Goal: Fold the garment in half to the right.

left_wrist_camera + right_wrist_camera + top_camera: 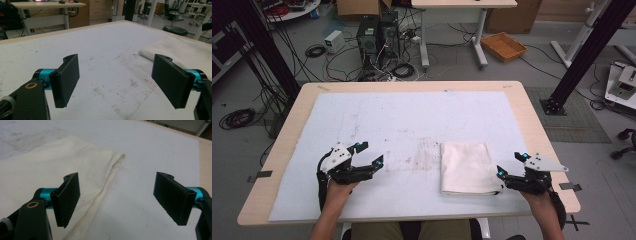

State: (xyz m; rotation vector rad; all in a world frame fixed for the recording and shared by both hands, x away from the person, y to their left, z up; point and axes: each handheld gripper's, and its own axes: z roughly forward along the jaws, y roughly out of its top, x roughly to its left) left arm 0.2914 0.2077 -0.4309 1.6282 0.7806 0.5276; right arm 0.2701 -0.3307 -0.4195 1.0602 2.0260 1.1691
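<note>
Centrally on the counter [532, 120], a pale wooden top covered by a white mat [412, 125] bearing a grey smudged patch near its middle, lies a folded cream cloth [466, 167], flat and roughly rectangular, toward the person's right and near the front edge. Left gripper [372, 154]: held in the person's left hand [337, 192] above the front left part of the mat, well apart from the cloth, its fingers [379, 161] spread wide and holding nothing; the left gripper view looks between the two black plates at bare, stained mat, with the cloth's corner [175, 47] farther off at the right. Right gripper [510, 164]: held in the person's right hand [539, 200] just beside the cloth's front right corner, its fingers [68, 197] likewise parted and empty. In the right gripper view one finger hangs over the cloth's layered folded edge [105, 185] while the other [172, 197] hangs over bare mat; whether either touches the fabric cannot be told. Beyond the counter, the high view shows a grey floor with coiled cables [237, 118], two computer towers [377, 35], an orange tray [503, 46] and black frame posts [582, 55].
</note>
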